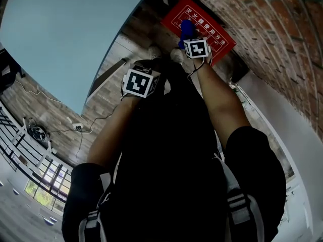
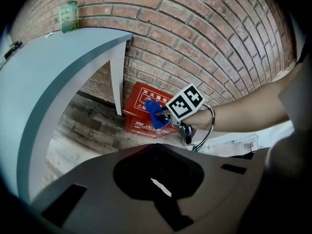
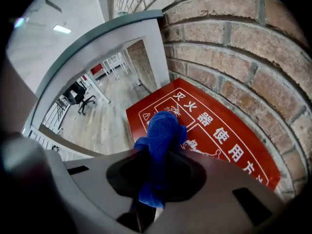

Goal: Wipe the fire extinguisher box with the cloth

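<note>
R gripper (image 1: 187,36) was clamped tight on the blue cloth (image 3: 163,129), cloth pressed to the top of the red fire extinguisher box (image 3: 222,136). L gripper (image 2: 161,185) was well back from the box, jaws together, empty.

Brick wall (image 2: 204,38), pale blue table (image 2: 44,72), green bottle (image 2: 68,14) on it, wooden floor (image 2: 87,126)

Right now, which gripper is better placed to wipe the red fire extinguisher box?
Right. The right gripper is shut on the blue cloth, over the printed top of the fire extinguisher box. The left gripper holds nothing and hangs back from it.
</note>
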